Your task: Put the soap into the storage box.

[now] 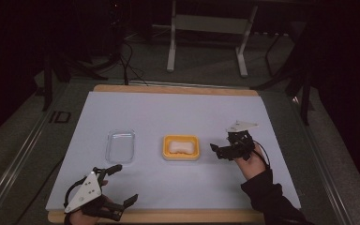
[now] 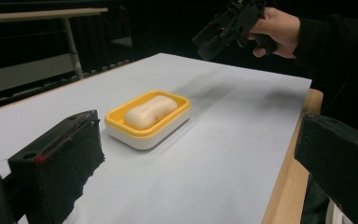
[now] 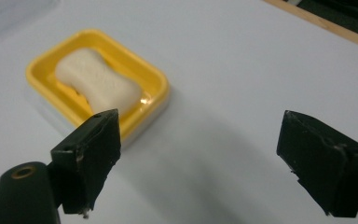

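Observation:
A yellow soap dish (image 1: 181, 154) with a white bar of soap (image 1: 180, 146) in it sits at the middle of the white sheet. My right gripper (image 1: 218, 151) hovers just right of the dish, pointing at it, open and holding nothing. In the right gripper view the dish (image 3: 159, 89) and soap (image 3: 98, 83) lie ahead at upper left, past the open gripper (image 3: 205, 158). My left gripper (image 1: 123, 184) is near the table's front left edge, open and holding nothing. Looking along it (image 2: 196, 172), I see the dish (image 2: 121, 128), the soap (image 2: 150, 111) and the right gripper (image 2: 226, 25) in a hand.
A clear plastic tray (image 1: 120, 146) lies left of the dish. The white sheet (image 1: 178, 110) covers a wooden table whose edge (image 1: 183, 216) runs along the front. A grey metal stand (image 1: 206, 28) and cables (image 1: 129, 63) are on the floor behind the table.

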`<state>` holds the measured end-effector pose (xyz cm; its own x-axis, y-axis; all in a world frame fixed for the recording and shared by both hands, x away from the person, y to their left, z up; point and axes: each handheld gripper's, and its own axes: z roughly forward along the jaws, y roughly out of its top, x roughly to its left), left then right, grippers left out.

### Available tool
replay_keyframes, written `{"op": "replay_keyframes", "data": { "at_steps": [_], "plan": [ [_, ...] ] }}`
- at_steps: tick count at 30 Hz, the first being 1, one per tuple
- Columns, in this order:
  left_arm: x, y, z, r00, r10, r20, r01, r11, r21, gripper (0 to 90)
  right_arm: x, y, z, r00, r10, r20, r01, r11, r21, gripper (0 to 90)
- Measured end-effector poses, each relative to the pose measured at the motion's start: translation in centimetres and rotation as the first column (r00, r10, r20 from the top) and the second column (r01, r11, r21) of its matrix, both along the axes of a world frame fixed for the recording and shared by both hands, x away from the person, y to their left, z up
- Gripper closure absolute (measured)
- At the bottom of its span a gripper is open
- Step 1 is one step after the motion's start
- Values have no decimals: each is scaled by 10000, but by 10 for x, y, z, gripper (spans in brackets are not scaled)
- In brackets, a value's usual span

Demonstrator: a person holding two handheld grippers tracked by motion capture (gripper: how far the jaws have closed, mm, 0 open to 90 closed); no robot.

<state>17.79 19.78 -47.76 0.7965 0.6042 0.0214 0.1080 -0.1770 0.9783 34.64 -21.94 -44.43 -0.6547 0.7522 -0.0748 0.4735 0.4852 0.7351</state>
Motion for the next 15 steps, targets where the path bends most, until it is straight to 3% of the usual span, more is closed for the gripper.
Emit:
{"op": "replay_keyframes", "data": {
  "at_steps": [6,12,15],
  "plan": [
    [2,-1,0,10000,15,-48,-15,10000,50,11,-15,-11,-6,9992,-321,222,313,9989,350,132],
    [3,-3,0,10000,-18,-52,18,9999,125,11,-25,-14,-15,9995,-301,75,300,9994,166,132],
    [2,-4,0,9999,-100,-33,100,9998,153,11,-30,-18,-19,9991,-430,28,428,9985,327,131]
  ]
}}
